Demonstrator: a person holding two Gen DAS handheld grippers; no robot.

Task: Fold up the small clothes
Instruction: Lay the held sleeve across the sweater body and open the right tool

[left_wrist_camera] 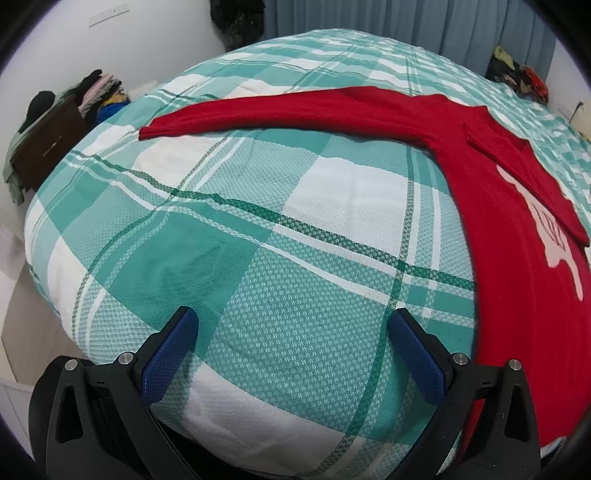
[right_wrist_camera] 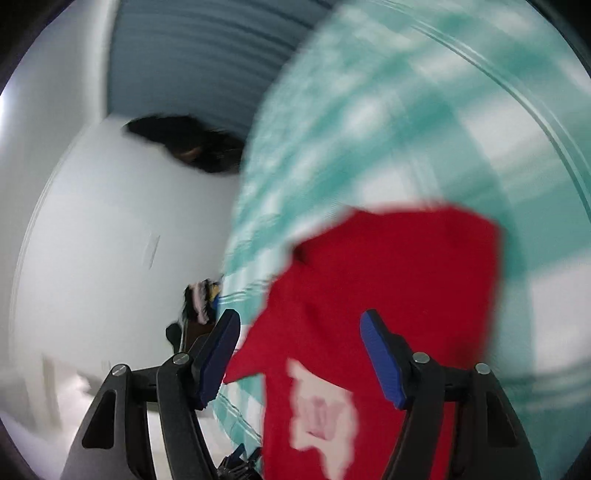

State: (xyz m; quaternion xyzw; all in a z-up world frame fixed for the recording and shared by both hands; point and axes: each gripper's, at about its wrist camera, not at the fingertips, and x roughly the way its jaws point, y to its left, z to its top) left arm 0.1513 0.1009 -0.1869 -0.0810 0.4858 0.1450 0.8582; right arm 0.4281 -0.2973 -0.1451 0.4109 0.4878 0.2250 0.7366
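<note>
A red long-sleeved sweater (left_wrist_camera: 517, 229) with a pale pink print lies on the green and white checked bed (left_wrist_camera: 280, 236). One sleeve (left_wrist_camera: 280, 110) stretches out to the left; the other sleeve is folded over the chest. My left gripper (left_wrist_camera: 291, 332) is open and empty, above bare bedding to the left of the sweater. In the blurred right wrist view, my right gripper (right_wrist_camera: 301, 328) is open and empty, just above the red sweater (right_wrist_camera: 388, 288).
A dark wooden nightstand (left_wrist_camera: 48, 144) with piled clothes stands left of the bed. More clothes (left_wrist_camera: 517, 74) lie at the bed's far right corner. Blue curtains (left_wrist_camera: 406, 18) and a white wall are behind. The bed's edge (right_wrist_camera: 236, 258) is close to my right gripper.
</note>
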